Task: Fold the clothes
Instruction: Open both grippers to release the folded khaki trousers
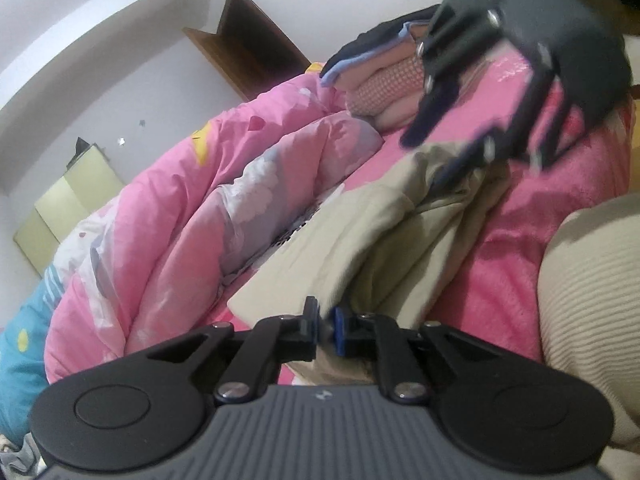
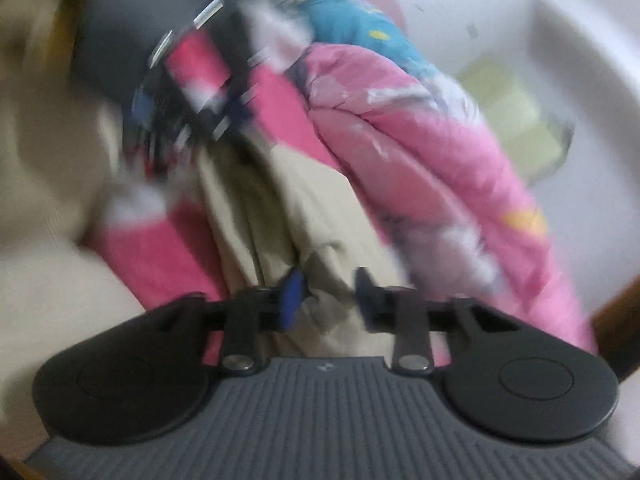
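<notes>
Beige garment (image 1: 360, 240) lies partly folded on the hot-pink bed sheet (image 1: 560, 184). In the left wrist view its long axis runs from 6 o'clock at the near end up toward 1 o'clock, with a flat folded panel on the 10 o'clock side and bunched folds on the 2 o'clock side.

Left gripper (image 1: 324, 330): pads nearly together with only a slim gap, sitting at the garment's near edge. Cloth shows in the gap, but a real pinch can't be confirmed.

Right gripper (image 2: 328, 294): jaws clearly apart, garment (image 2: 280, 200) lying under and between them, pads not pressing on it. Frame is motion-blurred.

Left wrist view only:
- right gripper (image 1: 444, 148) seen from outside at 1 o'clock, fingers spread over the garment's far end
- stack of folded clothes (image 1: 380, 80) beyond it at 12 o'clock
- ribbed cream sleeve (image 1: 588, 300) at 3 o'clock
- wooden headboard (image 1: 248, 40) at 11 o'clock

Right wrist view only:
- left gripper (image 2: 160, 120), a blurred dark shape at 10 o'clock at the garment's far end

Both views: pink printed quilt (image 1: 180, 200) heaped just beside the garment, at 9 o'clock in the left view and at 2 o'clock (image 2: 420, 140) in the right view.
</notes>
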`<state>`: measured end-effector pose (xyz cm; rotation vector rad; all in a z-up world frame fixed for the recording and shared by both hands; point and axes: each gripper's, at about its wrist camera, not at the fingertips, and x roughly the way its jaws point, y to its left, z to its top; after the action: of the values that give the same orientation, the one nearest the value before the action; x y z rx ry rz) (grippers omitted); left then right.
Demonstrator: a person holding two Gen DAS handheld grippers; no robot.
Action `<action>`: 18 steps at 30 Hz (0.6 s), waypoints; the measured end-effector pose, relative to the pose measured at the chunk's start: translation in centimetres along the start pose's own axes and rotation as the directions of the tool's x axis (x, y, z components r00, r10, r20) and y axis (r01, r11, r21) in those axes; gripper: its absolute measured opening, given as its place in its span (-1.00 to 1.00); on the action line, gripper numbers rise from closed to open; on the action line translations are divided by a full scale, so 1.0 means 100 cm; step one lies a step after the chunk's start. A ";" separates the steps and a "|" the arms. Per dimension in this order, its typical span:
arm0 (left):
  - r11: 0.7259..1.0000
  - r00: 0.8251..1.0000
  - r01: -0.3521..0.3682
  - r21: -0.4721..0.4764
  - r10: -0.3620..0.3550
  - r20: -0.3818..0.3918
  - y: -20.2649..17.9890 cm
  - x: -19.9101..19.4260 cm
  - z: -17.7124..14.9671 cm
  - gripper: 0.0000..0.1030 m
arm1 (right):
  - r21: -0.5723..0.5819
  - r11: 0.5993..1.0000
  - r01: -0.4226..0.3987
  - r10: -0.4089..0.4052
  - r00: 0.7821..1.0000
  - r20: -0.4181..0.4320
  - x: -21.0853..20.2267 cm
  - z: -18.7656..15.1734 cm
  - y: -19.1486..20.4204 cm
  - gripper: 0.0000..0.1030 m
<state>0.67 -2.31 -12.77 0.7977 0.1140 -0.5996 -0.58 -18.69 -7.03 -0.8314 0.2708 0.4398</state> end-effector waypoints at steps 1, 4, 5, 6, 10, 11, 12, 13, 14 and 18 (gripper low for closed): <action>1.000 1.000 -0.001 -0.001 0.001 0.005 0.000 0.000 -0.001 -0.81 | 0.079 0.997 -0.024 0.023 1.000 0.017 -0.006 0.001 -0.013 -0.37; 1.000 1.000 0.000 -0.020 0.000 0.014 0.000 0.000 -0.003 -0.81 | 0.295 0.950 -0.097 0.077 0.994 0.080 -0.015 0.005 -0.049 -0.39; 1.000 1.000 0.001 -0.027 -0.001 0.015 0.001 0.000 -0.003 -0.81 | 0.352 0.928 -0.119 0.088 0.991 0.104 -0.013 0.007 -0.057 -0.39; 0.999 1.000 0.001 -0.032 -0.001 0.017 0.001 -0.001 -0.003 -0.80 | 0.381 0.914 -0.138 0.098 0.988 0.123 -0.009 0.009 -0.058 -0.40; 0.998 1.000 0.018 -0.056 -0.017 0.018 0.003 -0.001 -0.003 -0.67 | 0.417 0.897 -0.146 0.143 0.989 0.037 0.037 -0.002 -0.042 -0.41; 0.998 1.000 0.027 -0.059 -0.026 0.017 0.002 -0.001 -0.002 -0.65 | 0.432 0.887 -0.162 0.173 0.985 0.013 0.049 -0.009 -0.036 -0.42; 0.998 1.000 0.027 -0.057 -0.026 0.015 0.001 -0.002 -0.002 -0.62 | 0.452 0.876 -0.171 0.187 0.982 0.009 0.055 -0.014 -0.031 -0.42; 0.998 1.000 0.024 -0.055 -0.023 0.018 0.002 -0.004 -0.002 -0.51 | 0.457 0.874 -0.165 0.180 0.984 0.010 0.054 -0.016 -0.029 -0.42; 0.998 0.999 0.028 -0.062 -0.027 0.021 0.003 -0.008 -0.003 -0.40 | 0.446 0.882 -0.149 0.165 0.986 0.005 0.050 -0.013 -0.028 -0.42; 0.988 0.999 0.047 -0.145 -0.046 0.013 0.018 -0.026 -0.010 0.08 | 0.448 0.889 -0.091 0.093 0.996 0.018 0.026 -0.005 -0.036 -0.42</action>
<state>-0.42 0.54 -11.48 0.6517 0.1657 -0.6319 3.39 -20.52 -6.05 -0.3655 0.3991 0.4417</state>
